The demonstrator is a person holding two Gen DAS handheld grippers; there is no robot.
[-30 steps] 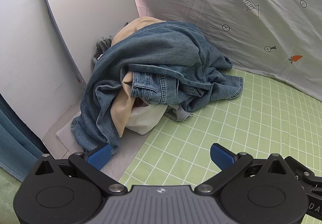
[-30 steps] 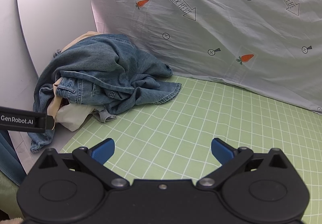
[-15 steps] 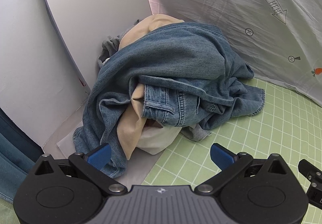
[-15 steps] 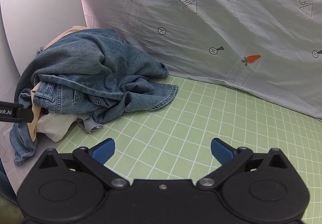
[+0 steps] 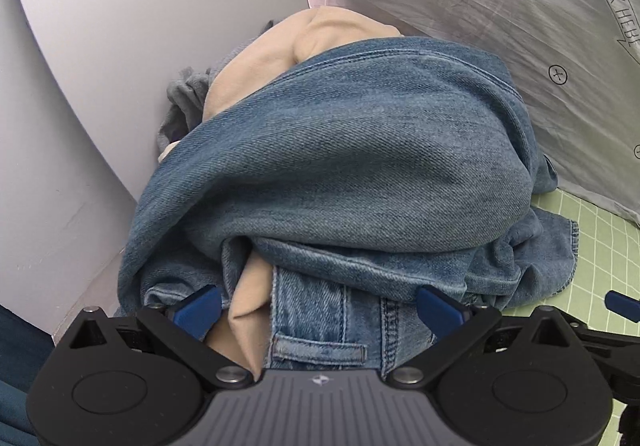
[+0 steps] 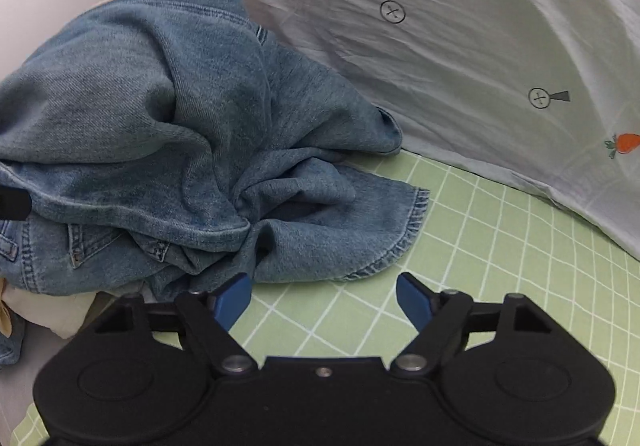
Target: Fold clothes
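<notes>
Left wrist view: left gripper [image 5: 318, 304] pitched steeply down, nose right over the clothes pile [image 5: 340, 173]. Jaws wide apart, straddling the denim waistband [image 5: 320, 310] and a beige garment [image 5: 248, 294] at 6 o'clock; pads not seen pressing on the fabric. Pile fills centre frame, beige showing again at 12 o'clock, grey cloth [image 5: 180, 109] at 9–10 o'clock, against the white panel [image 5: 120, 45]. Printed sheet [image 5: 520, 25] at 1–2 o'clock, green grid mat [image 5: 600, 230] at 3 o'clock.

Right wrist view: right gripper [image 6: 324, 296] also angled down, low over the mat [image 6: 500, 246]. Jaws closing, partly apart, only bare mat between them; left fingertip [image 6: 234, 296] just beside the denim hem [image 6: 360, 246]. Denim heap [image 6: 160, 125] at 9–11 o'clock, sheet [image 6: 440, 45] at 12–3 o'clock.
</notes>
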